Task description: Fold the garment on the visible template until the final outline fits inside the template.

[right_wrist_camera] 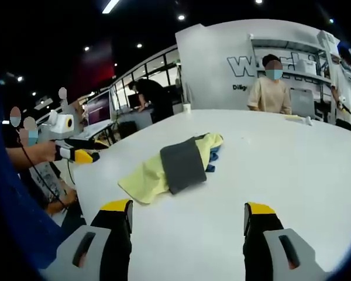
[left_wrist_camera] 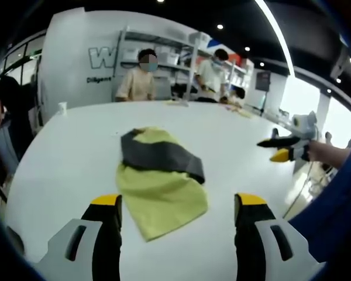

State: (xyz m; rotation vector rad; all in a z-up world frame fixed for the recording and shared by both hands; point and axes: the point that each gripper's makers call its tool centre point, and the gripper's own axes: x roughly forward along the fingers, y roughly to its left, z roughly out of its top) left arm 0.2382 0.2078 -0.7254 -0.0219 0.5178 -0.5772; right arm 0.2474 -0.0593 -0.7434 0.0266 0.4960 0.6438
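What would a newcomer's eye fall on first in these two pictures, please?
Most likely the yellow-green garment with its dark grey panel, lying crumpled near the middle of the white table. Next, the yellow-tipped left gripper and right gripper, both open and apart from the cloth, with people standing beyond the table's far edge.
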